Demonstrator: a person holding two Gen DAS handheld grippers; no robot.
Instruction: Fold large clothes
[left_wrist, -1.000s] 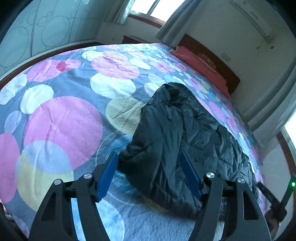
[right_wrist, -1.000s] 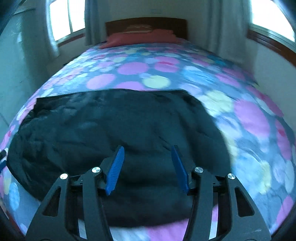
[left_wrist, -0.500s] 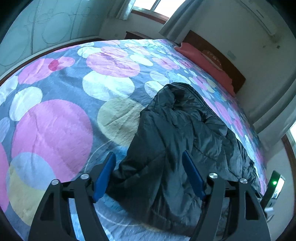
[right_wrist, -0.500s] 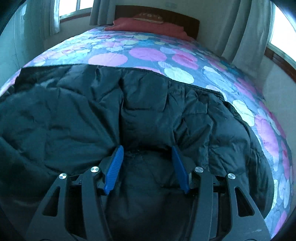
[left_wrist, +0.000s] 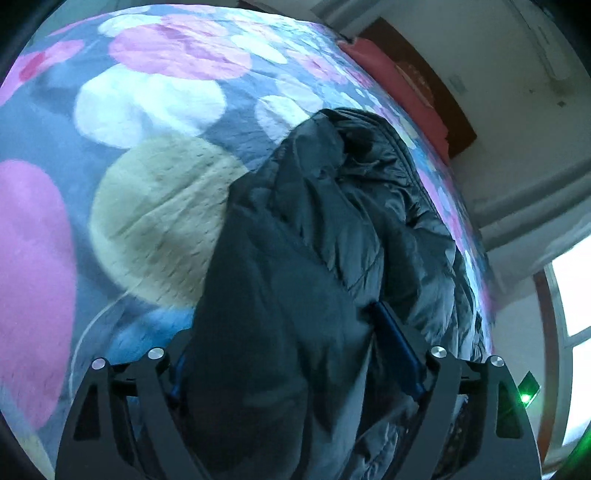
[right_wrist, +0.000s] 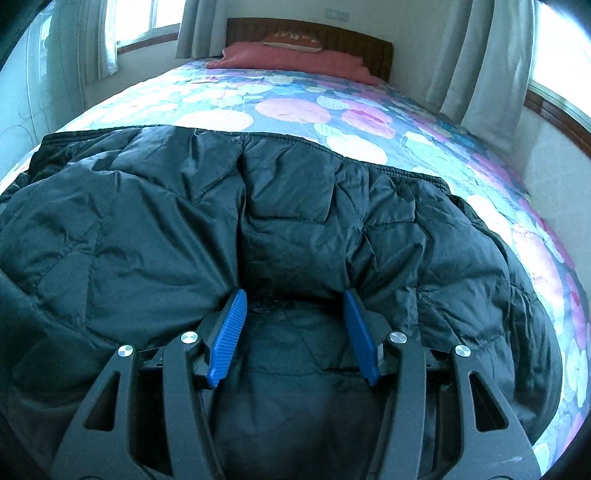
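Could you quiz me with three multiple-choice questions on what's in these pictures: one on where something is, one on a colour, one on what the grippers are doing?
1. Where does the jacket lie?
A. on the floor
B. on the bed
C. on a chair

2. What colour is the pillow?
A. red
B. green
C. white

3. How stands the right gripper?
A. shut on nothing
B. out of sight
C. open, fabric between its fingers

Key: 1 B, the jacket spreads over the spotted bedspread. 2 A, the pillow by the headboard is red. 3 C, the blue fingers stand wide apart around a fold.

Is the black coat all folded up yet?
Not yet. The black coat lies spread wide and puffy across the bedspread.
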